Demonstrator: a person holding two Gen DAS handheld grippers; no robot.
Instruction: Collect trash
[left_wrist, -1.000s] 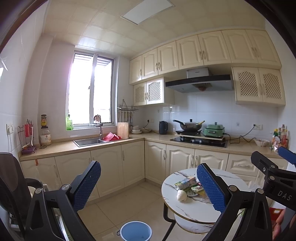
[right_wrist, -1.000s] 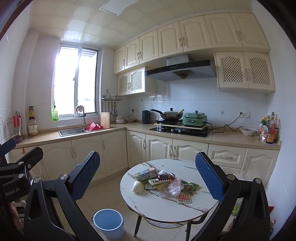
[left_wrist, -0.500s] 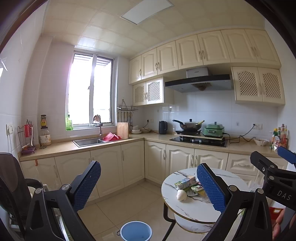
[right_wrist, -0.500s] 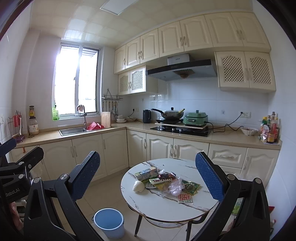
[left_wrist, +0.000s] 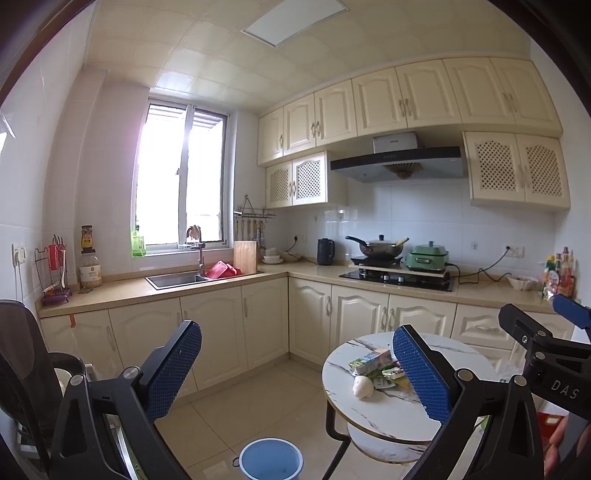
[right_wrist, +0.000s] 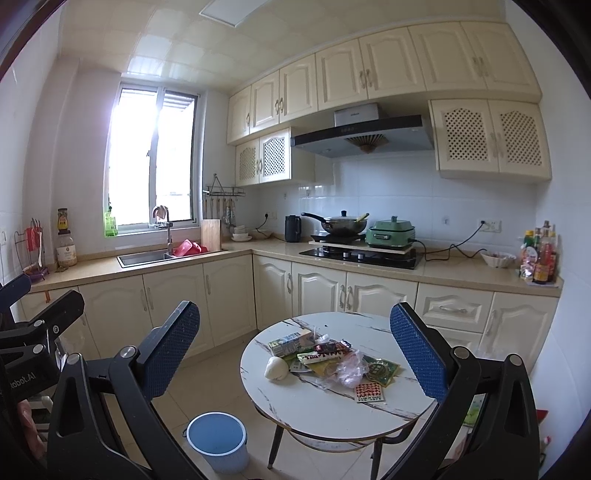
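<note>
Heap of crumpled wrappers and cartons on round white marble-top table, ahead between right gripper fingers; unchanged. Blue plastic bucket on floor, lower left. Left gripper and right both spread wide, empty, barely shifted.

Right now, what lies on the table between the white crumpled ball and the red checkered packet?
In the right wrist view, between the white crumpled ball and the red checkered packet lies a clear crumpled plastic bag atop green wrappers; the round table nearer the camera is bare marble.
</note>
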